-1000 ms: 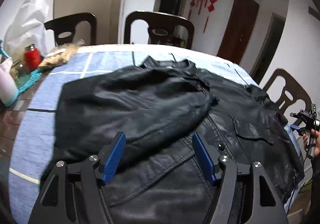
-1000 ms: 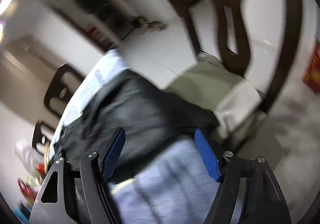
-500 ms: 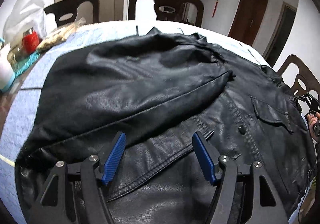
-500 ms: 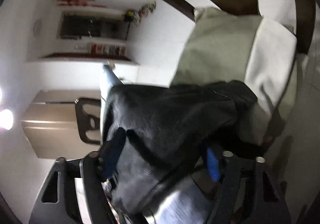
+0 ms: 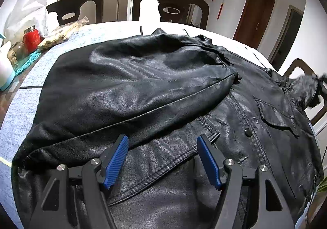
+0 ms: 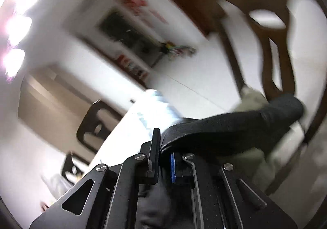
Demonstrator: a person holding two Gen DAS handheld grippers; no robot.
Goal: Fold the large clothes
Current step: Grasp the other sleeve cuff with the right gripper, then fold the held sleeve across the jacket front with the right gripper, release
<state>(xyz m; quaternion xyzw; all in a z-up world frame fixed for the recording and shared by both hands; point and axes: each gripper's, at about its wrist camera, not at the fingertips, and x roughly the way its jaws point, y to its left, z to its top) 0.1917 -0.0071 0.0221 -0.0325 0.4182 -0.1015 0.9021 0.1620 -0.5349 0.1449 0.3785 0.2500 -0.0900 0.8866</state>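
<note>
A black leather jacket point(image 5: 155, 89) lies spread on the round table point(image 5: 16, 118), which has a blue-grey cloth. One sleeve point(image 5: 126, 110) is folded across the jacket's front. My left gripper point(image 5: 162, 141) stands open low over the jacket's lower part, with nothing pressed between its blue pads point(image 5: 116, 157). At the far right edge the other sleeve point(image 5: 306, 87) is raised off the table. In the blurred right wrist view, my right gripper point(image 6: 163, 147) is shut on that black sleeve point(image 6: 235, 126), which stretches away to the right.
Dark wooden chairs point(image 5: 169, 3) stand round the far side of the table, and one point(image 6: 276, 34) with a pale cushion is beside the held sleeve. A red jar point(image 5: 31, 38), small jars and a white bag point(image 5: 24, 16) crowd the table's left edge.
My right gripper has closed on the sleeve at the table's right edge and lifted it. My left gripper came down closer to the jacket, then stayed still.
</note>
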